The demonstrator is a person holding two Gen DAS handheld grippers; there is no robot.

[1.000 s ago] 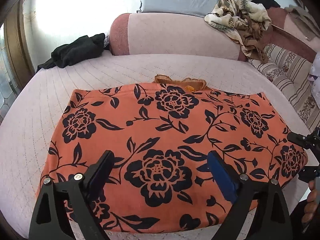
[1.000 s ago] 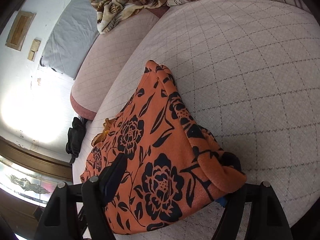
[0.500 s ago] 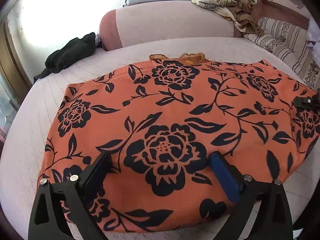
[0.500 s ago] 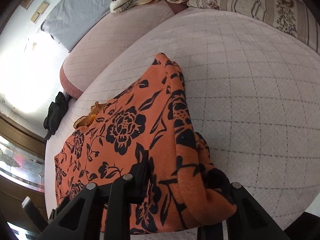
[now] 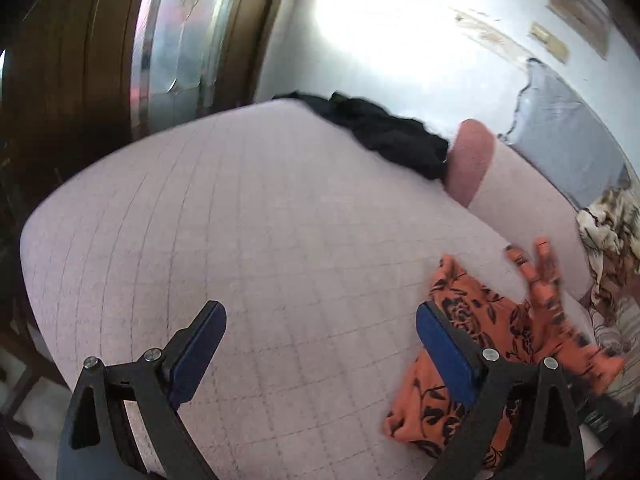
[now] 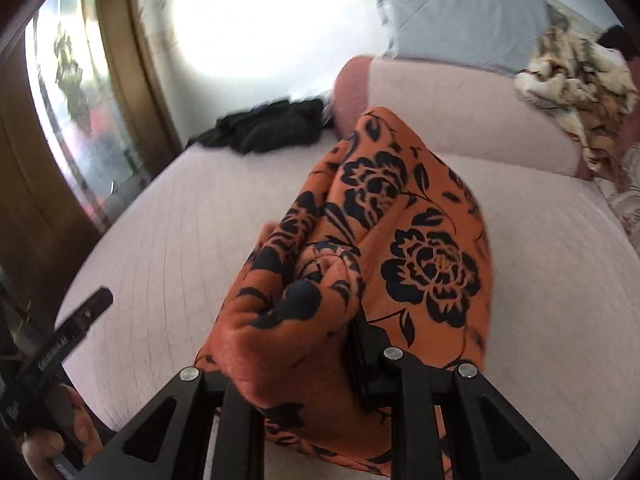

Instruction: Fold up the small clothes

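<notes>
An orange garment with black flowers (image 6: 392,248) hangs bunched in my right gripper (image 6: 320,344), whose jaws are shut on its cloth and hold it above the pink bed. In the left wrist view the same garment (image 5: 500,332) shows at the lower right, blurred. My left gripper (image 5: 320,336) is open and empty over bare quilted bedding, to the left of the garment. The left gripper also shows at the lower left of the right wrist view (image 6: 68,344).
The pink quilted bed (image 5: 248,232) fills both views. A black garment (image 5: 392,132) lies at its far edge beside a pink bolster (image 6: 460,112). A grey pillow (image 6: 460,12) and a patterned blanket (image 6: 580,80) lie behind. A wooden glazed door (image 5: 120,40) stands left.
The right gripper has closed on the garment and lifted it off the bed, bunching it. The left gripper has swung left, away from the garment, and stays open.
</notes>
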